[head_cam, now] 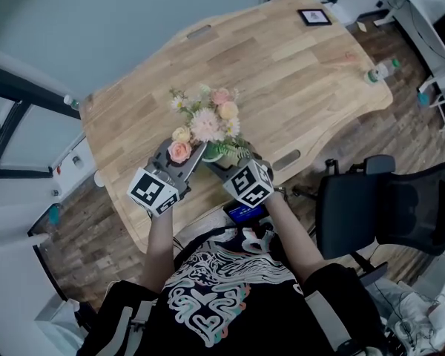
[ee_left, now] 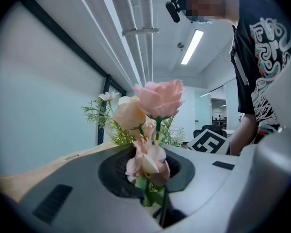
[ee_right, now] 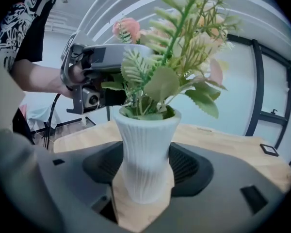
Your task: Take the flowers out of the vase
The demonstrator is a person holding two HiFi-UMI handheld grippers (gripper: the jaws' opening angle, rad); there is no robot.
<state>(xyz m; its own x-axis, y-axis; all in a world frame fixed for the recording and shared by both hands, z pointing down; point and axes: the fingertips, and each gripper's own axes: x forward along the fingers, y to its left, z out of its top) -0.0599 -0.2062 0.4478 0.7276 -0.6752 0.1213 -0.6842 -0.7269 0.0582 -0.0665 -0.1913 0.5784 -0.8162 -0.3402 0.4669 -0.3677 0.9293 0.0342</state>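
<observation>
A white ribbed vase [ee_right: 145, 154] stands on the wooden table [head_cam: 282, 73] near its front edge, and my right gripper [ee_right: 145, 176] is shut on its lower body. The bouquet [head_cam: 208, 121] of pink, cream and white flowers with green fern leaves rises out of it. My left gripper [ee_left: 148, 178] comes in from the left and is shut on a pink flower sprig [ee_left: 145, 161] low on its stem; a pink rose [ee_left: 160, 98] stands above the jaws. In the head view the left gripper [head_cam: 179, 158] and right gripper [head_cam: 224, 167] meet just below the blooms, and the vase is mostly hidden.
A black office chair [head_cam: 386, 206] stands on the floor to the right of the table. A small dark frame [head_cam: 314, 17] lies at the table's far end, and a bottle [head_cam: 378, 71] sits by the far right edge. The person's arm [ee_left: 242, 130] is close behind the left gripper.
</observation>
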